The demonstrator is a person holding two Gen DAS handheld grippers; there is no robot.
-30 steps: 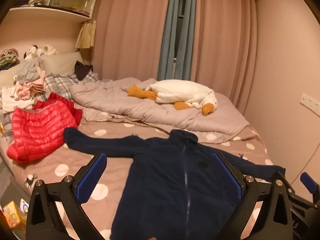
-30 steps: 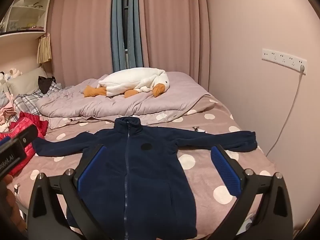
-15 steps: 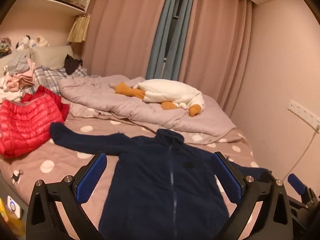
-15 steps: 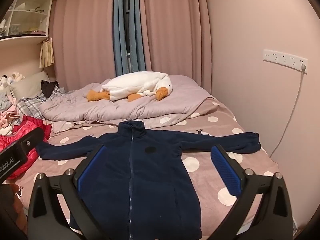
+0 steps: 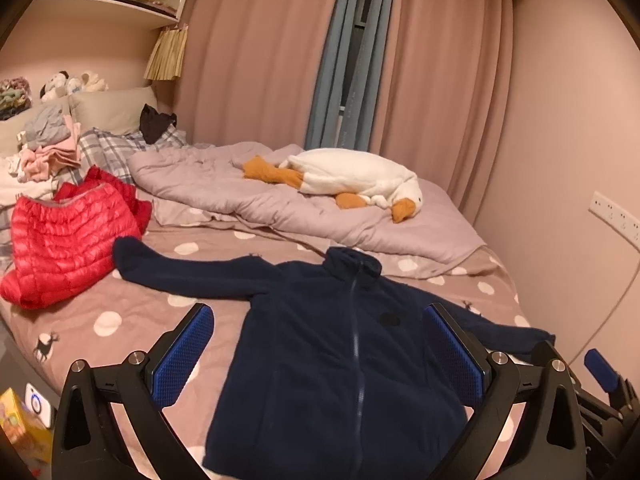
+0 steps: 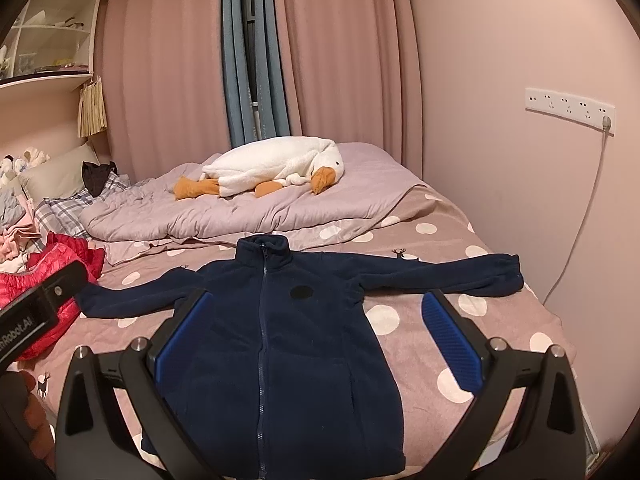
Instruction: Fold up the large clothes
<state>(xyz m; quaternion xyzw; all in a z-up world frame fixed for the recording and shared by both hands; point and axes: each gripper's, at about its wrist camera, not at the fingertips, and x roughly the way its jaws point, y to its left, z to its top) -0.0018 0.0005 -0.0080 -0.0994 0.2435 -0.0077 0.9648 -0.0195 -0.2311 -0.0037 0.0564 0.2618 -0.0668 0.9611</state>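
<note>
Pink curtains (image 6: 340, 52) and a polka-dot bed (image 6: 472, 292) fill our view. We see the navy fleece jacket (image 6: 276, 332) lying flat on the bedspread, zipped, front up, both sleeves spread sideways. Our left gripper (image 5: 320, 356) and right gripper (image 6: 316, 340) both hover above its lower half with jaws wide apart, gripping nothing. Beside the left sleeve lies a red puffer jacket (image 5: 60, 240); a plush goose (image 6: 272, 168) rests on the crumpled duvet (image 6: 240, 212) beyond.

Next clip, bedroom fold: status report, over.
Left gripper and right gripper open, empty, above the bed. Navy fleece zip jacket flat, zipped, sleeves spread, unfolded. Red quilted puffer jacket lies right by its left-side cuff.
</note>
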